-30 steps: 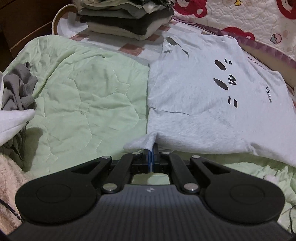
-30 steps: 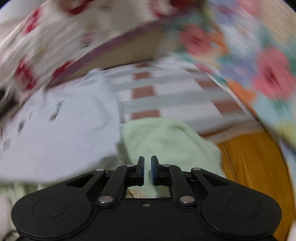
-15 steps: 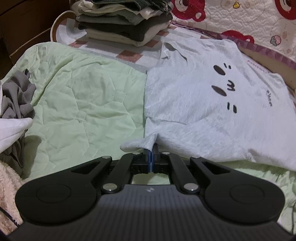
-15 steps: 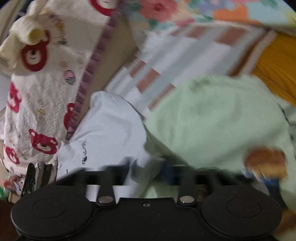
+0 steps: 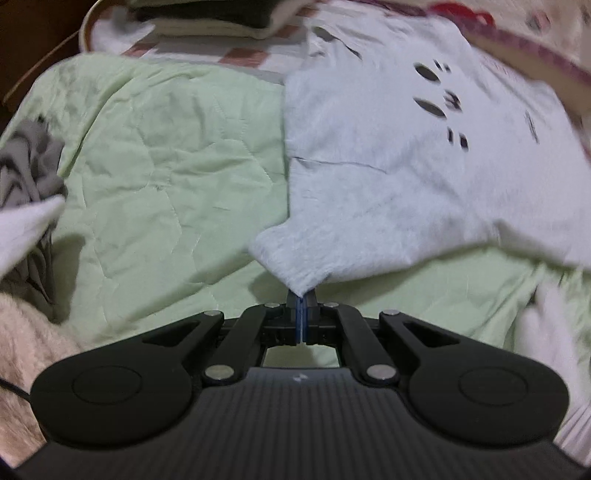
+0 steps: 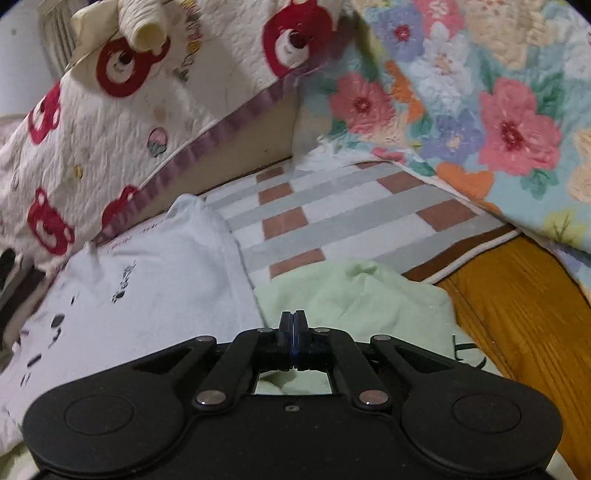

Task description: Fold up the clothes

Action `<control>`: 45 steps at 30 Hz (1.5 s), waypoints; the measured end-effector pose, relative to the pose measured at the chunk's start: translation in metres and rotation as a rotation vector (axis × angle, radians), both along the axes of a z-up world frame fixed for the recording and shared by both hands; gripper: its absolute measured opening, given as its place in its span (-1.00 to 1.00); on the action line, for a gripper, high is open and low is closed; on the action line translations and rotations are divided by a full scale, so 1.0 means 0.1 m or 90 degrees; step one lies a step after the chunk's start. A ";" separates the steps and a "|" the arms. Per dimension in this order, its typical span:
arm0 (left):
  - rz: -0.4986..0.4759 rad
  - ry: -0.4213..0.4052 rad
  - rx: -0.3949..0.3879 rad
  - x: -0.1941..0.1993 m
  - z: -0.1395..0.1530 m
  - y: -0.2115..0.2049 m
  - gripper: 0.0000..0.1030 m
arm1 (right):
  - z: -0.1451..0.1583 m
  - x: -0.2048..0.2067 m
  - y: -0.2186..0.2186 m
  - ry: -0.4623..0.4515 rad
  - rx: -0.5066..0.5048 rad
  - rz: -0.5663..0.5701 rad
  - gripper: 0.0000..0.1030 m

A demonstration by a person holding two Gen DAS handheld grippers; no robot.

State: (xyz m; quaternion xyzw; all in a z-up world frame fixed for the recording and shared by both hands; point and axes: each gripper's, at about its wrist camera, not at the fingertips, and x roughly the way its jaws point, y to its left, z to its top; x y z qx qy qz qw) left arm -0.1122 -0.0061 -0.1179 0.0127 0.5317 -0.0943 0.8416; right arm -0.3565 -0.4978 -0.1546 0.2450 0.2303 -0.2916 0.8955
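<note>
A pale grey T-shirt [image 5: 388, 155] with black marks printed on it lies on the green quilt [image 5: 166, 155]. My left gripper [image 5: 302, 299] is shut on the shirt's near corner and lifts it slightly off the quilt. In the right wrist view the same shirt [image 6: 147, 295] lies at the left. My right gripper [image 6: 293, 318] is shut and holds nothing, over the green quilt [image 6: 354, 295] just right of the shirt's edge.
A stack of folded clothes [image 5: 207, 18] sits at the far edge. A grey crumpled garment [image 5: 26, 166] and a pink fluffy one [image 5: 26, 328] lie at the left. A bear-print quilt [image 6: 129, 110], floral quilt [image 6: 480, 92] and wooden bed edge [image 6: 524, 314] border the bed.
My left gripper has pulled the shirt corner up and toward me. My right gripper has swung about and has gone from open to shut beside the shirt.
</note>
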 end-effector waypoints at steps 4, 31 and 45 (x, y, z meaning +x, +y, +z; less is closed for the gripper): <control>-0.033 -0.020 -0.030 -0.03 0.23 -0.02 -0.96 | 0.19 0.41 0.14 0.004 -0.052 0.138 -0.84; -0.263 -0.216 -0.045 3.06 0.19 -1.42 -0.06 | 1.35 4.74 -0.32 0.242 -0.126 0.348 0.27; -0.221 -0.166 -0.178 4.66 -0.11 -2.91 0.12 | 0.07 4.68 -1.67 0.156 0.052 0.222 0.27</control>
